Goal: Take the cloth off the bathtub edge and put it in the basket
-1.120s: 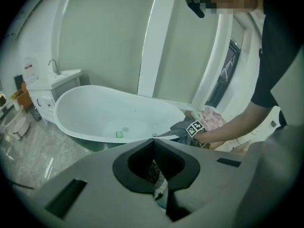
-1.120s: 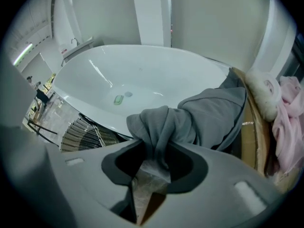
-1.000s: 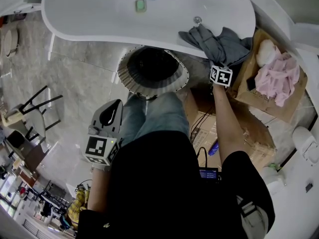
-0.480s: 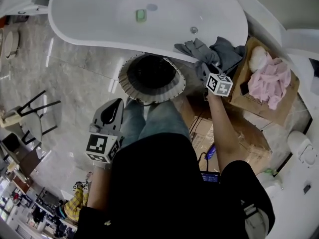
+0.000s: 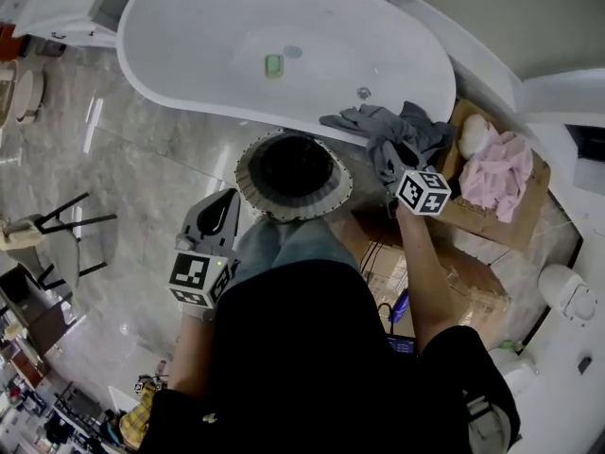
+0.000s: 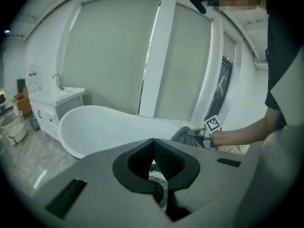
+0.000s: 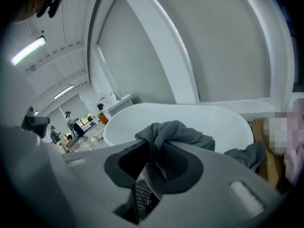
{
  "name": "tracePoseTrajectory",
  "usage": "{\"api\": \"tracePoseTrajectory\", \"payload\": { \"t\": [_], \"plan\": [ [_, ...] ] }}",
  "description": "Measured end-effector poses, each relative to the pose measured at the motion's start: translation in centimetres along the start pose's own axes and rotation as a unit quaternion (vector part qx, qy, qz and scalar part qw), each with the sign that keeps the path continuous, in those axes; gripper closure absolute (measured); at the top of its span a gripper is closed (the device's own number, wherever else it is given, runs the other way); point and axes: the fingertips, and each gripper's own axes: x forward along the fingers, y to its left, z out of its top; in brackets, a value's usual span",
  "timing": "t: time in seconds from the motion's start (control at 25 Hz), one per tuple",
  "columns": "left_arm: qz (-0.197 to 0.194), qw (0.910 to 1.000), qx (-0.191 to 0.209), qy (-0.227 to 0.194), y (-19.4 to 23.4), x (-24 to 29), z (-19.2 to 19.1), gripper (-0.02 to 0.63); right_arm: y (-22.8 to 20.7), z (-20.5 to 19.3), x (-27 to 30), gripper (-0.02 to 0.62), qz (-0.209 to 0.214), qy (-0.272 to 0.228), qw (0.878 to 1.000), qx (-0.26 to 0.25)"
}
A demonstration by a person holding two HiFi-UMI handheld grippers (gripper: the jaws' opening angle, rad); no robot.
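The grey cloth (image 5: 383, 132) lies bunched on the near rim of the white bathtub (image 5: 189, 36), at its right end. My right gripper (image 5: 398, 162) is shut on a fold of it; in the right gripper view the cloth (image 7: 176, 133) rises from between the jaws, and another part (image 7: 247, 153) hangs to the right. The round ribbed basket (image 5: 293, 173) stands on the floor just left of that gripper, against the tub. My left gripper (image 5: 223, 200) hangs lower left of the basket, its jaws (image 6: 153, 146) shut with nothing in them.
A cardboard box (image 5: 529, 201) holding pink cloth (image 5: 496, 170) sits right of the grey cloth. More cardboard boxes (image 5: 454, 272) lie under my right arm. A chair (image 5: 57, 235) stands at the far left on the marble floor. A vanity with a tap (image 6: 56, 96) stands beyond the tub.
The cloth, spread flat over the tub rim a second ago, is now gathered into a bunch at my right gripper. The left gripper has hardly moved.
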Motion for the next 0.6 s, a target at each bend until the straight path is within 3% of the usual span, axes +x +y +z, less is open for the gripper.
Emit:
{"api": "tracePoseTrajectory", "payload": {
  "t": [0.32, 0.6],
  "plan": [
    [0.009, 0.9986, 0.008, -0.051, 3.5, -4.0, 3.0, 0.592, 7.9, 7.3, -3.5, 0.514, 0.032, -0.076, 0.997, 0.011],
    [0.028, 0.9957, 0.014, -0.087, 6.4, -8.2, 5.0, 0.592, 16.6, 12.3, -5.0, 0.514, 0.091, -0.115, 0.989, -0.008]
  ]
}}
